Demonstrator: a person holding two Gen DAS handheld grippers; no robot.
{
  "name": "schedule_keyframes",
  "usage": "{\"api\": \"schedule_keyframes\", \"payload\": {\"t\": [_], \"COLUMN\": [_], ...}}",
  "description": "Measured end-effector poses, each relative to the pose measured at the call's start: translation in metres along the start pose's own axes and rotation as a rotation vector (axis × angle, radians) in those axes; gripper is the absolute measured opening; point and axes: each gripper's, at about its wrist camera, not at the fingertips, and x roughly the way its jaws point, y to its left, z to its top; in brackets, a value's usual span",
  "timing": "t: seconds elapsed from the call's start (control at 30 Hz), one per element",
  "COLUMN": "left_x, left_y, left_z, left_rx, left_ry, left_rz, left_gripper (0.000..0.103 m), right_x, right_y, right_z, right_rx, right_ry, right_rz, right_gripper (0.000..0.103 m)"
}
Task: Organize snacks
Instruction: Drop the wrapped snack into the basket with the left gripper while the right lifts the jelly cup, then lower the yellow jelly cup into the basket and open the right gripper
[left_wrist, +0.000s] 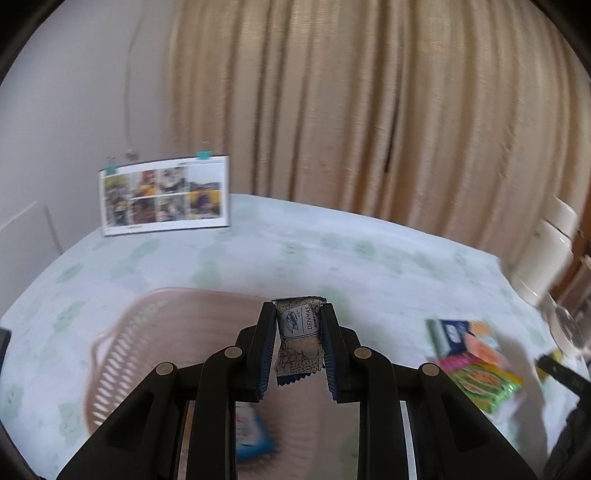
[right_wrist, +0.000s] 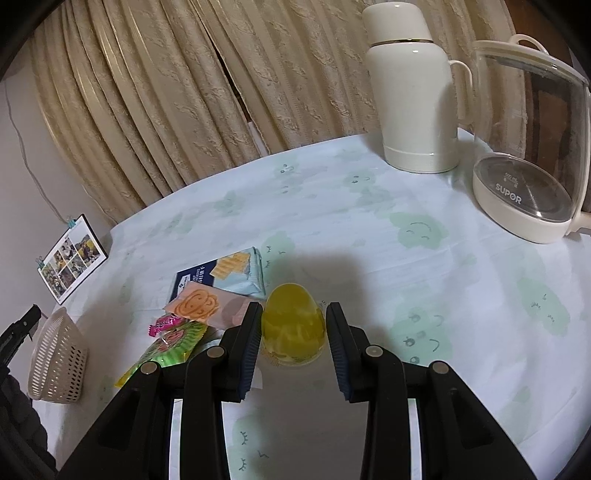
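My left gripper (left_wrist: 298, 306) is shut on a small brown patterned DENMAS snack packet (left_wrist: 297, 339), held above the far rim of a pink slotted basket (left_wrist: 147, 350). A blue packet (left_wrist: 255, 435) lies inside the basket. In the right wrist view, a yellow jelly cup (right_wrist: 293, 325) stands on the table. My right gripper (right_wrist: 293, 306) is shut on it, a pad against each side. Just left of it lie a blue cracker pack (right_wrist: 229, 277), an orange-pink packet (right_wrist: 199, 306) and a green packet (right_wrist: 166, 347).
A cream thermos (right_wrist: 410, 92) and a glass kettle (right_wrist: 528, 147) stand at the back right of the table with the green-patterned cloth (right_wrist: 369, 240). A photo card (left_wrist: 164, 195) leans against the wall at the back left. Curtains hang behind.
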Motion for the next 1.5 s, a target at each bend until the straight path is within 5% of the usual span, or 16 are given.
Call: {"api": "schedule_keyframes", "payload": {"t": [0.2, 0.27, 0.33, 0.77, 1.1, 1.5], "left_x": [0.008, 0.010, 0.008, -0.009, -0.020, -0.037], "left_y": [0.030, 0.039, 0.045, 0.051, 0.074, 0.092], "left_z": [0.000, 0.000, 0.001, 0.009, 0.014, 0.015], "left_rx": [-0.100, -0.142, -0.175, -0.186, -0.266, -0.333], "left_ry": [0.032, 0.045, 0.032, -0.052, -0.091, -0.146], "left_rz": [0.121, 0.122, 0.127, 0.184, 0.217, 0.225], "left_gripper": [0.031, 0.050, 0.057, 0.058, 0.058, 0.058], "right_x": [0.000, -0.001, -0.002, -0.012, -0.021, -0.009], "right_y": [0.001, 0.003, 0.004, 0.033, 0.134, 0.257], "right_z": [-0.001, -0.002, -0.002, -0.003, 0.005, -0.027], "right_rx": [0.005, 0.003, 0.002, 0.008, -0.109, -0.283], "right_ry": [0.000, -0.002, -0.004, -0.016, 0.007, 0.109], "right_rz": [0.010, 0.015, 0.021, 0.111, 0.325, 0.514], "right_gripper": [0.033, 0.033, 0.033, 0.033, 0.033, 0.033]}}
